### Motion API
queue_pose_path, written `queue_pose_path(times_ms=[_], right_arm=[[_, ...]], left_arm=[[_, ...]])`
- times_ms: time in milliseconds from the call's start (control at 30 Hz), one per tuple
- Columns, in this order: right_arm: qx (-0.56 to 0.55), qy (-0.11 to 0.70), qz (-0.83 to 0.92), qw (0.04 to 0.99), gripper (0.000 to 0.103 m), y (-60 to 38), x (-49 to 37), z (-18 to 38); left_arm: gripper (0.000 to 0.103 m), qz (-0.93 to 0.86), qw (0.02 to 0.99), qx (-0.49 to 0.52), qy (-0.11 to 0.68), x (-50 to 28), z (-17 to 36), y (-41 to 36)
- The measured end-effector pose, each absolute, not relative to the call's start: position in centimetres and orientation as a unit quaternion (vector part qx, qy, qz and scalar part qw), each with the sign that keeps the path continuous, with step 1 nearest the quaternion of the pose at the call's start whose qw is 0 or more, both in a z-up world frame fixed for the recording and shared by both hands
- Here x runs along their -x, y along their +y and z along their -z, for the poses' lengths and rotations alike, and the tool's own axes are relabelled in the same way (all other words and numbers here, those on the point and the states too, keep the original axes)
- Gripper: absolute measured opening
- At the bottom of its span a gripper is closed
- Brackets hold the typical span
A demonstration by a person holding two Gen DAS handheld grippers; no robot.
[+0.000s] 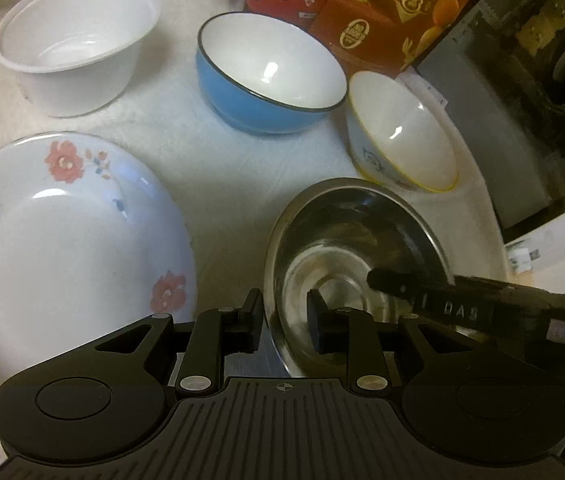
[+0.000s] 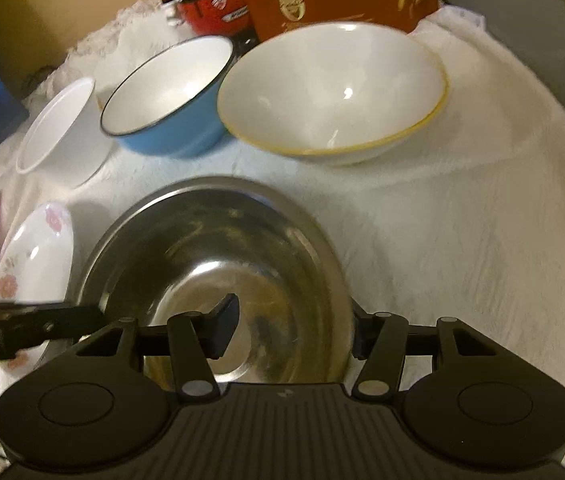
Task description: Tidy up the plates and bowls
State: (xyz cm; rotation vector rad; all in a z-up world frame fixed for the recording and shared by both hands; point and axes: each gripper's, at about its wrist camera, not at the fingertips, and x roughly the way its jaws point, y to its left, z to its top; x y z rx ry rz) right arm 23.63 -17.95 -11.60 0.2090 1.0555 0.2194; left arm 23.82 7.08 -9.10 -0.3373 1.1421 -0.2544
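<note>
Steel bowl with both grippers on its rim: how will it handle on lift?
The steel bowl is probably rigid and light. Its polished wall looks slippery, so the left gripper and right gripper may slip. The narrow base could rock.

Dim warm indoor light; soft blur; fisheye-bent edges; glare spots inside bowls.

Silver steel bowl (image 1: 346,240), blue bowl (image 1: 258,108) with white inside, yellow-rimmed white bowl (image 1: 398,136), red-flowered white plate (image 1: 62,232), plain white tub (image 1: 70,44) upper left
</note>
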Motion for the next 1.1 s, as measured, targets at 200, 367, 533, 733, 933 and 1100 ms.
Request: queue_pose_path(times_ms=[200,367,533,733,933,1100], right_arm=[[-0.093,0.472,-0.139,0.866,0.055,-16.0,-23.1,8.6],[-0.064,0.446,-0.219,0.866,0.055,-10.9,-23.8,6.0],[-0.025,0.447,-0.276,0.851,0.055,-3.4,-25.0,6.5],[0.021,0.463,-0.312,0.830,0.055,2.5,-25.7,8.5],[0.035,0.470,-0.308,0.826,0.056,4.2,-25.5,10.0],[0.044,0.465,-0.305,0.830,0.056,4.3,-25.3,10.3]], left_arm=[[0.028,0.080,0.844,0.153,0.508,-23.2,7.3,7.9],[0.028,0.015,0.869,0.172,0.464,-20.9,4.2,12.7],[0.028,-0.066,0.869,0.188,0.452,-19.0,4.1,18.0],[0.028,-0.133,0.854,0.196,0.463,-17.5,6.2,21.7],[0.023,-0.147,0.850,0.190,0.468,-17.1,7.2,23.1],[0.022,-0.141,0.855,0.173,0.469,-17.4,7.4,22.9]])
